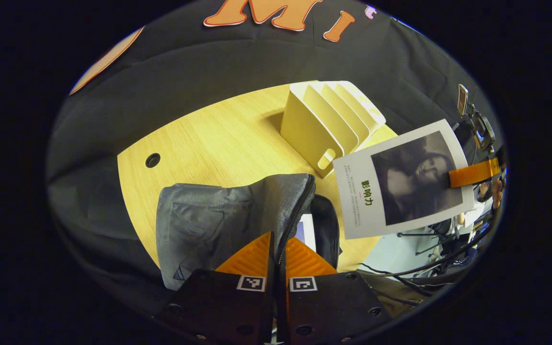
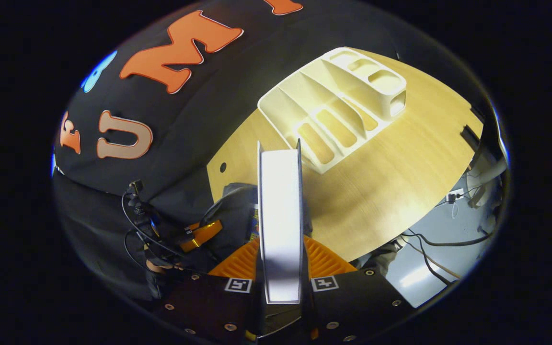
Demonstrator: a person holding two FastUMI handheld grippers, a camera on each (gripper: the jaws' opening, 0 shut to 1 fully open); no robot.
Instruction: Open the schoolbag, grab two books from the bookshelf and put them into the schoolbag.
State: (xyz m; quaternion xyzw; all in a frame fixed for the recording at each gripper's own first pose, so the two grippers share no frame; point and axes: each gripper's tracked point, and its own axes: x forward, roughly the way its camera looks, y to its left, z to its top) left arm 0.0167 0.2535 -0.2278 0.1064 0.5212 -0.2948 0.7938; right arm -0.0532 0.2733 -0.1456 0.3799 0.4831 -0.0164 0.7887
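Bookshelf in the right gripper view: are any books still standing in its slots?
No. The bookshelf has bare slots on the table, while the right gripper grips a book.

The grey schoolbag [image 1: 218, 215] lies on the wooden worktop [image 1: 218, 139], zip open. A white book [image 1: 400, 179] with a dark portrait cover hangs above it. The cream bookshelf [image 1: 328, 120] stands behind, slots empty.
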